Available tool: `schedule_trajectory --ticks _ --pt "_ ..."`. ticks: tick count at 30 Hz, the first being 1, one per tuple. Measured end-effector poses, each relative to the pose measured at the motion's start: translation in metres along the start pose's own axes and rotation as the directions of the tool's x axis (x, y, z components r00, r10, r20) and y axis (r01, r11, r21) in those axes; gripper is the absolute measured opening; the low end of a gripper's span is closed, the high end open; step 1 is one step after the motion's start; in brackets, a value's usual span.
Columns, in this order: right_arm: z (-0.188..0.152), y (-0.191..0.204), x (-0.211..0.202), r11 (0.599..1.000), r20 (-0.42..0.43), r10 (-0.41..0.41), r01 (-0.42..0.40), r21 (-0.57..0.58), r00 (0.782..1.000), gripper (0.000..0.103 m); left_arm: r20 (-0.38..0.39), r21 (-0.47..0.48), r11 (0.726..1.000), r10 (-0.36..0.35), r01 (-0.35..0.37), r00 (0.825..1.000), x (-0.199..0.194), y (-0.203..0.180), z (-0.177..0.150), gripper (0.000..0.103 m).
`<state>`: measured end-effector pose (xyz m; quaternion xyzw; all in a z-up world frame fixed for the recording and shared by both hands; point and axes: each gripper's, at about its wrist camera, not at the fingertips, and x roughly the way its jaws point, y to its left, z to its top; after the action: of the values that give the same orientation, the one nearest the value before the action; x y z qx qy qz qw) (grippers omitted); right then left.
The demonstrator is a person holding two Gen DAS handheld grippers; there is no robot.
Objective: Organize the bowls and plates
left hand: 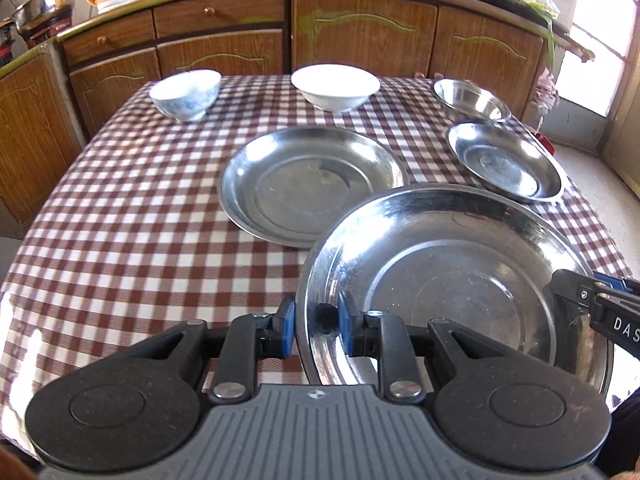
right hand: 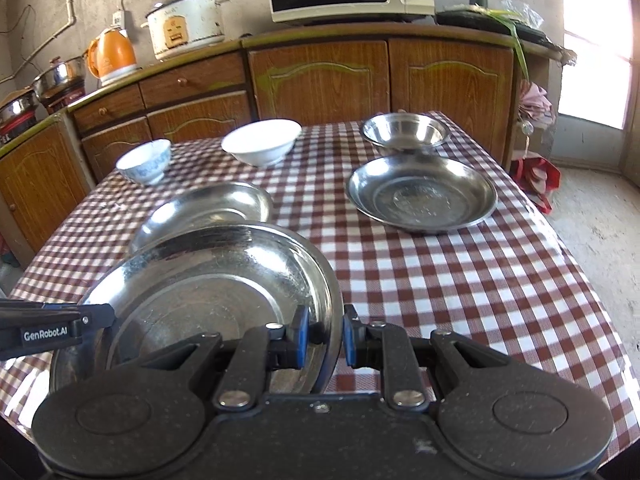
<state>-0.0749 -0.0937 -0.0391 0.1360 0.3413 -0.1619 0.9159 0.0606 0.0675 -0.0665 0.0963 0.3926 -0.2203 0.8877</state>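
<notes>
Two sets of jaws share one load: we hold a large steel plate (left hand: 452,280) by opposite edges, above the checked bench (left hand: 140,208). On its left rim the left gripper (left hand: 318,326) is pinched nearly shut, one blue pad outside the rim and one inside. On its right rim the right gripper (right hand: 324,336) is clamped the same way, its jaws almost closed with only the thin metal edge between them.

We take the other large plate (left hand: 312,184) as our landmark, since it lies flat on the bench and, we judge, is the base of the stack. From the held plate it sits just beyond and to the left, and the far rim of the held plate already overlaps its near right edge in both views. So the coming move turns on a short carry forward and left until the two circles are centred, then a level descent. Neither hand is clearly nearer; both must travel together or the plate will tilt.

Right of the landmark, well apart, rests a smaller steel plate (left hand: 506,164), with a steel bowl (left hand: 472,100) just behind it. Beyond the landmark stand a patterned bowl (left hand: 186,94) and a white bowl (left hand: 335,87).
</notes>
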Motion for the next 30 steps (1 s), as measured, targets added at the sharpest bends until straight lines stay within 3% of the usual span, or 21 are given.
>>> schedule_trajectory --ticks 30 --pt "-0.026 -0.028 0.035 0.997 -0.073 -0.075 0.076 0.017 0.995 0.024 -0.063 0.035 0.999 -0.016 0.018 0.998 0.039 -0.025 -0.017 0.023"
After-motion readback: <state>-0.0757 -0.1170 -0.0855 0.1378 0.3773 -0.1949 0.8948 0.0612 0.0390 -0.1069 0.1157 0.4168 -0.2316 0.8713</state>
